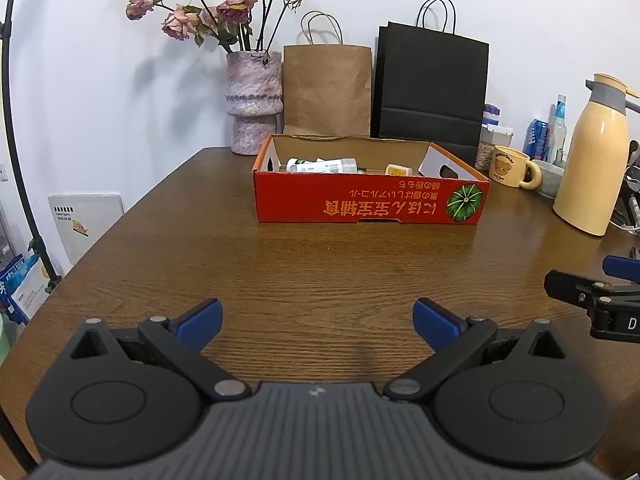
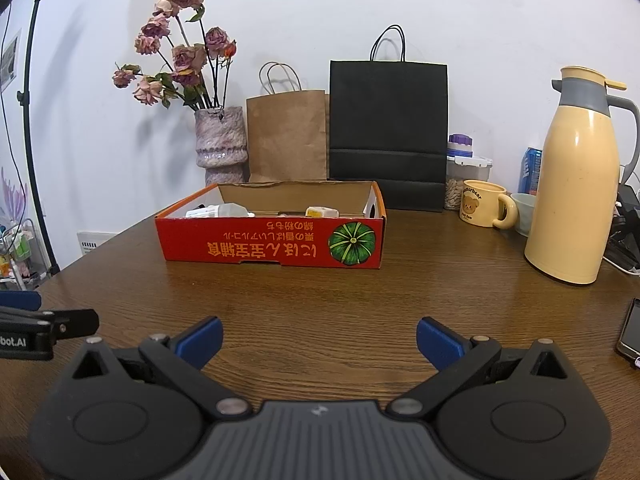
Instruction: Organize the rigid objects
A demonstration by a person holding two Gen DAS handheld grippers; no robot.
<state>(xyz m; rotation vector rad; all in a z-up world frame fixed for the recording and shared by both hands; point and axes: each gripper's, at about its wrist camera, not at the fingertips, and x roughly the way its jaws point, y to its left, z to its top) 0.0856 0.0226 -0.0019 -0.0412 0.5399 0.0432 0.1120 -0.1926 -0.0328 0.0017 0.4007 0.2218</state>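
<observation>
A shallow red cardboard box (image 1: 368, 204) (image 2: 272, 242) with a pumpkin picture stands on the wooden table, well ahead of both grippers. Inside lie white bottles (image 1: 322, 165) (image 2: 218, 211) at the left and a small yellow box (image 1: 398, 169) (image 2: 321, 211) towards the right. My left gripper (image 1: 318, 322) is open and empty, low over the near table. My right gripper (image 2: 319, 340) is open and empty, beside the left one. Each shows at the edge of the other's view: the right gripper's side at the right of the left wrist view (image 1: 600, 300), the left gripper's side at the left of the right wrist view (image 2: 44, 330).
Behind the box stand a vase of dried roses (image 1: 253, 102), a brown paper bag (image 1: 327, 90) and a black paper bag (image 1: 431, 86). At the right are a yellow bear mug (image 2: 482, 208), a cream thermos jug (image 2: 576, 184), jars, a can and a phone (image 2: 631, 334).
</observation>
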